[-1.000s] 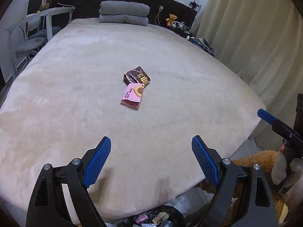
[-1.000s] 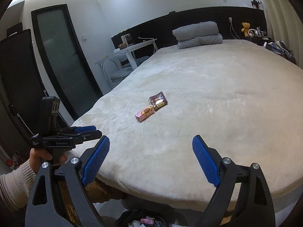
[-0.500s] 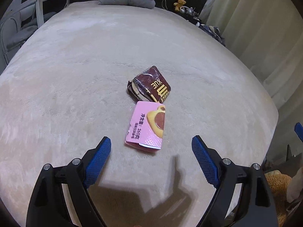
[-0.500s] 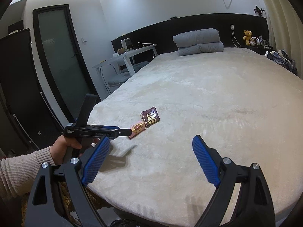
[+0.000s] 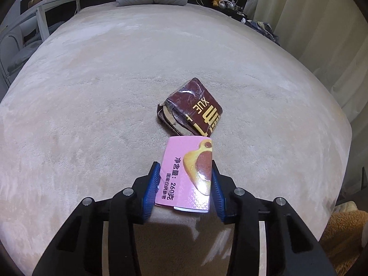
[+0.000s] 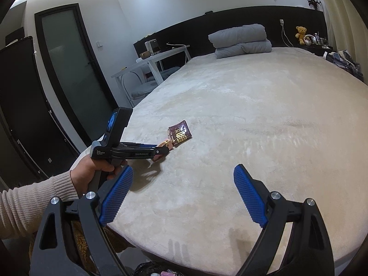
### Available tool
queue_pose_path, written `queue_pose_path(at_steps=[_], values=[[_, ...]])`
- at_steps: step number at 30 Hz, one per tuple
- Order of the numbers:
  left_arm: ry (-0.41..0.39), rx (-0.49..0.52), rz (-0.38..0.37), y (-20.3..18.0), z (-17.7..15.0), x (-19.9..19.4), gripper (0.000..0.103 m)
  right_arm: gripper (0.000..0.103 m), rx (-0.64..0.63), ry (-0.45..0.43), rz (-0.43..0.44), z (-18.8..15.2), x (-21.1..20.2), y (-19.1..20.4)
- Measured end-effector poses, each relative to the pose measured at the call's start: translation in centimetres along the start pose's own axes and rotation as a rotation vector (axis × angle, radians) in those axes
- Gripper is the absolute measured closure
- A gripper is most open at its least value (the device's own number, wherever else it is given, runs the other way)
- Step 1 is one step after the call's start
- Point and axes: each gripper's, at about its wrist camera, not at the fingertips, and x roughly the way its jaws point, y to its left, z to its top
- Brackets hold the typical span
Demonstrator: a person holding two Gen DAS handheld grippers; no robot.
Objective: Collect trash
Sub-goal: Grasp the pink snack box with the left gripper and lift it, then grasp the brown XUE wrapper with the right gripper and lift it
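A pink snack box (image 5: pixel 187 174) lies on the beige bed (image 5: pixel 92 92). My left gripper (image 5: pixel 185 185) is shut on the pink box, its blue pads (image 5: pixel 151 188) pressed on both sides. A crumpled dark red box (image 5: pixel 193 108) lies just beyond it, touching its far end. In the right wrist view, the left gripper (image 6: pixel 161 153) holds the pink box (image 6: pixel 166 146) beside the dark red box (image 6: pixel 180 133). My right gripper (image 6: pixel 181 197) is open and empty above the bed's near edge.
Folded grey bedding (image 6: pixel 241 40) sits at the head of the bed. A white desk and chair (image 6: pixel 149 69) stand on the left, curtains (image 5: pixel 322 23) on the right. A dark bin with trash (image 6: pixel 156 270) shows below the bed edge. A brown plush toy (image 5: pixel 342 230) lies on the floor.
My left gripper moved forward over the bed to the pink box and closed on it. My right gripper stayed open and shifted slightly.
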Motion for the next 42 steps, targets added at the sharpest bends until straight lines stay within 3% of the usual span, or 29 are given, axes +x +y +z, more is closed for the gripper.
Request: queue_pose_path(at_steps=[18,29,42], values=[[-0.127,-0.036,-0.033,1.4,-1.8,-6.6,0.063,0.015,-0.044,0.082,-0.054,0.8,4.9,1.2],[-0.189,-0.060,-0.056,3.1,-3.2,-10.3,0.062,0.015,-0.069,0.152,-0.103,3.3,12.4,1.4],[-0.212,-0.075,-0.065,4.7,-4.5,-11.8,0.063,0.015,-0.132,0.217,-0.128,5.0,22.0,3.0]])
